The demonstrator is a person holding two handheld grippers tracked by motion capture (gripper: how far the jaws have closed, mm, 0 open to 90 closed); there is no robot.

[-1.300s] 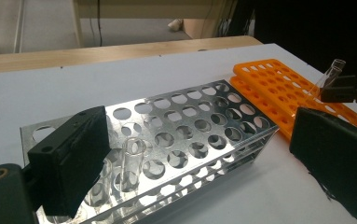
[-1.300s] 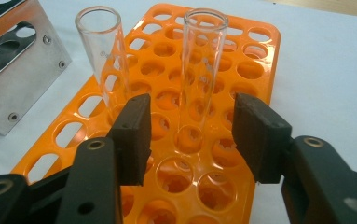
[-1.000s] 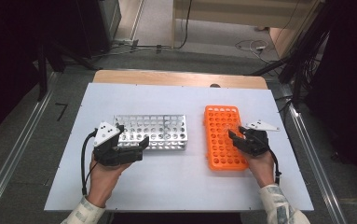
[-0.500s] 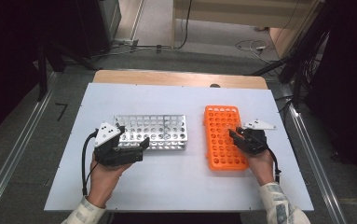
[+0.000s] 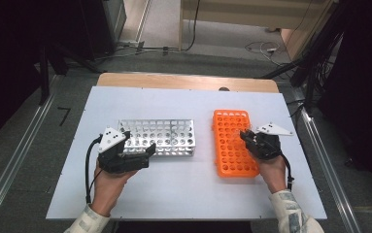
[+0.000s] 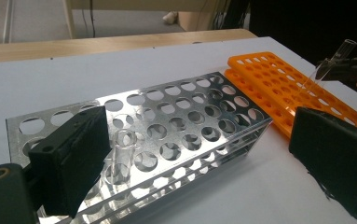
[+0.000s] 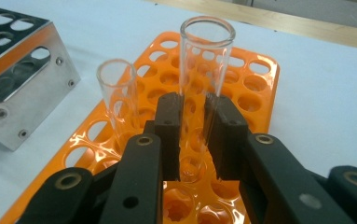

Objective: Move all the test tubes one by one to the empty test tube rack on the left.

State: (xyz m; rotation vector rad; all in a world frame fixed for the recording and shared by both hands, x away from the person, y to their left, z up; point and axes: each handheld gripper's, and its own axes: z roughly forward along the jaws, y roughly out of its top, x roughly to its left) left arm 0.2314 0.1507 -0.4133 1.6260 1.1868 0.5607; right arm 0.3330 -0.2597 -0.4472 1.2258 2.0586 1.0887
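Barely anything has shifted: your right gripper (image 7: pixel 192 135) stays over the orange rack (image 5: pixel 231 143), jaws clamped on a glass tube (image 7: pixel 204 88), another tube (image 7: pixel 119 100) standing beside. Your left gripper (image 6: pixel 199 158) hangs wide open before the metal rack (image 6: pixel 167 126) on the tabletop (image 5: pixel 174 187), one tube (image 6: pixel 120 158) inside.

Your left gripper (image 6: pixel 204 163): jaws wide apart, nothing between the pads.
Metal rack (image 6: pixel 167 116): it lies between your jaws on the white table (image 6: pixel 73 79).
Glass tube (image 6: pixel 122 156): upright in a near hole of the metal rack, just beside your left-hand jaw.
Orange rack (image 6: pixel 278 84): flat on the table, just beyond the metal rack's far end.
Other gripper (image 6: pixel 353 67): above the orange rack, holding a tilted clear tube (image 6: pixel 330 63).
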